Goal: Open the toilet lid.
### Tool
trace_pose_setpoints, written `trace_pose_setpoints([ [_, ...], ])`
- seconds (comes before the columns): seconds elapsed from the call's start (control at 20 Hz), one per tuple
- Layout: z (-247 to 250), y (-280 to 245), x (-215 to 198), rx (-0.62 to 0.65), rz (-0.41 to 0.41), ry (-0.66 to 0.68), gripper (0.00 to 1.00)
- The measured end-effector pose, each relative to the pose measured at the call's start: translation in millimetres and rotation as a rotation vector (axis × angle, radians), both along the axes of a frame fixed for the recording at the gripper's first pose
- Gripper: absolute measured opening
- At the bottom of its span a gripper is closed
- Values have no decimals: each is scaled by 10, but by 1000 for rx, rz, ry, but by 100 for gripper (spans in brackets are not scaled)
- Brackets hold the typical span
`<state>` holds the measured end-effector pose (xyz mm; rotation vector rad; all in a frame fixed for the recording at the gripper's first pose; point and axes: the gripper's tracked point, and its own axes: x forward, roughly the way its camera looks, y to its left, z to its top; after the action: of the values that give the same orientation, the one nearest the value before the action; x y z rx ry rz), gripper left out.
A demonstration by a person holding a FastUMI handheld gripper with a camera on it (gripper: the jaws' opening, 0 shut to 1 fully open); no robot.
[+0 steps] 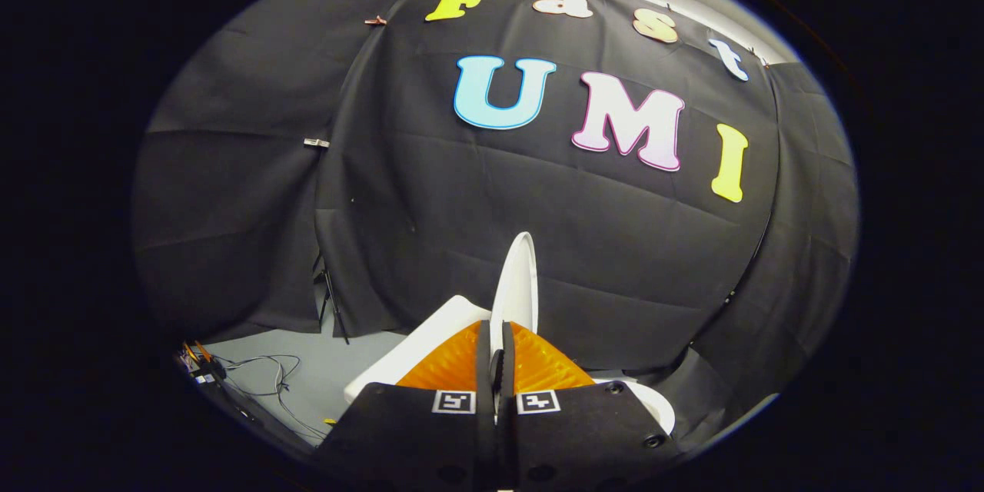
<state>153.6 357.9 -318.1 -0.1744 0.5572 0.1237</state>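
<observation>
Gripper: we see the gripper point(496, 338) with its two fingers drawn close together, a narrow slit between them; the thin edge of the toilet lid point(515, 288) runs into that slit, and both fingers appear to press on it.
Toilet lid: white, smooth, seen edge-on; it stands nearly upright, rising from between the fingers and tapering to a rounded top against the booth wall point(615, 246) beyond.
Toilet: we make out the white toilet body point(419, 350) just under and to both sides of the fingers; we cannot tell what lies in the bowl.
Floor: grey floor point(323, 377) left of the toilet; loose cables point(269, 373) lie on it, well apart from the lid.
</observation>
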Motion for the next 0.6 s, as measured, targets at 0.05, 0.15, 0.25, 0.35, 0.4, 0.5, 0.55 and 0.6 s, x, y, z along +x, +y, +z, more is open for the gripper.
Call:
trace_pose_setpoints([
  [0.05,6,17,0,-3,2,-1,5],
  [0.15,-5,8,-12,-15,5,-2,5],
  [0.25,4,-50,16,-20,2,-4,6],
  [0.35,14,-77,13,19,1,-1,9],
  [0.4,11,-84,-1,39,-3,5,11],
  [0.5,-15,-93,-11,57,-3,25,17],
  [0.55,-21,-89,-38,62,-1,39,22],
  [0.6,-54,-99,-40,74,3,50,29],
])
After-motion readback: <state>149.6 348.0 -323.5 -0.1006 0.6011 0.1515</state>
